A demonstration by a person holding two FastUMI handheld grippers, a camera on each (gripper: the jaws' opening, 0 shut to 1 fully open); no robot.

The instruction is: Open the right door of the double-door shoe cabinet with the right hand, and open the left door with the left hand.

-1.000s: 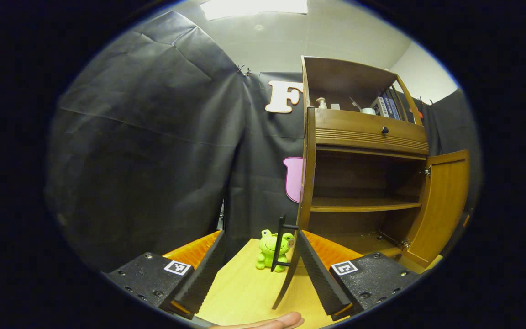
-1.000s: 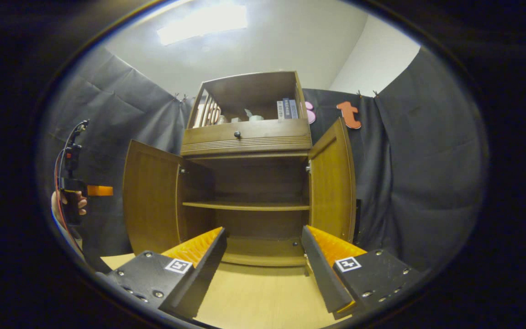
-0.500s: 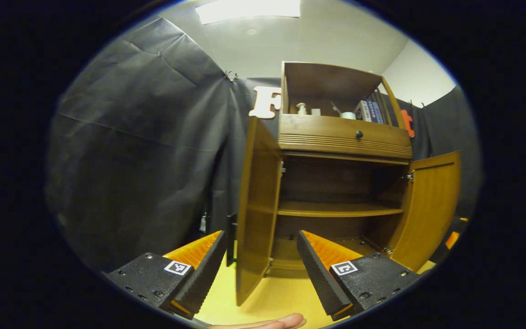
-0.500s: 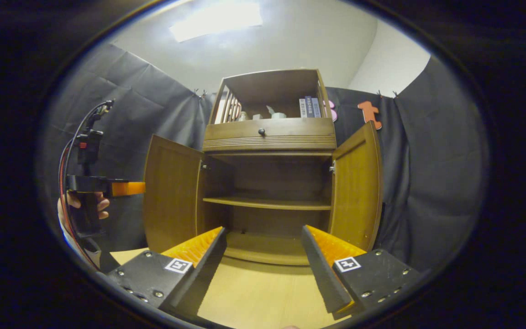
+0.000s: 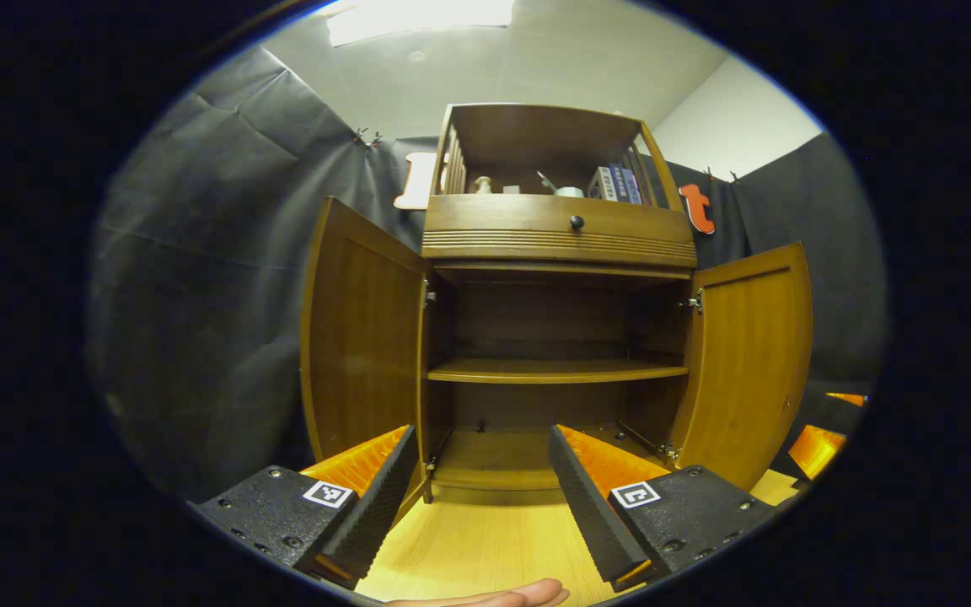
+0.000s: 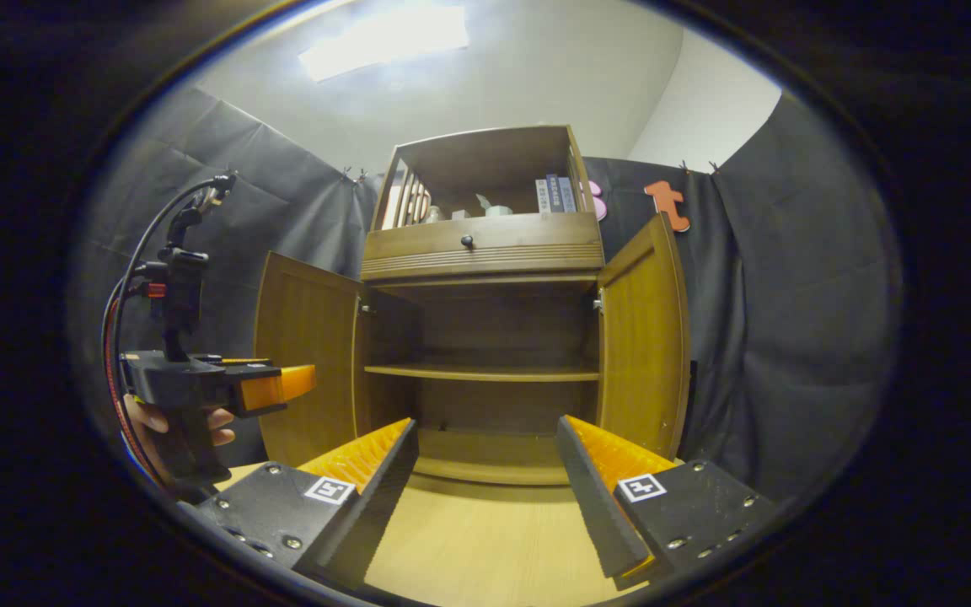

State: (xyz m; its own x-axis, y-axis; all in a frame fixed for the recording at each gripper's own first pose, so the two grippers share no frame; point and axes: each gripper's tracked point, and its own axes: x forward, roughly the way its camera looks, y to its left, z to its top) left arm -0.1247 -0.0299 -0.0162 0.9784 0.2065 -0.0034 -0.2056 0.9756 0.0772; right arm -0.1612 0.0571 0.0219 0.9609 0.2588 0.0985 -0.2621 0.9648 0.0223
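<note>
Left gripper [image 5: 481, 480]: fingers spread wide, nothing between, low over wooden floor [image 5: 485, 548], just before shoe cabinet [image 5: 557, 244]. Right gripper [image 6: 485, 476]: also wide apart, holding nothing, facing cabinet front. In right gripper view, left gripper is seen at left, hand [image 6: 186, 421] on its grip, cables above. Left door [image 5: 363, 337] and right door [image 5: 751, 358] both swung open. Inside: bare shelf [image 5: 557, 371]. Above: drawer with knob [image 5: 576, 222]; top niche with books [image 5: 618, 183], small items.

No legible text or labels.
</note>
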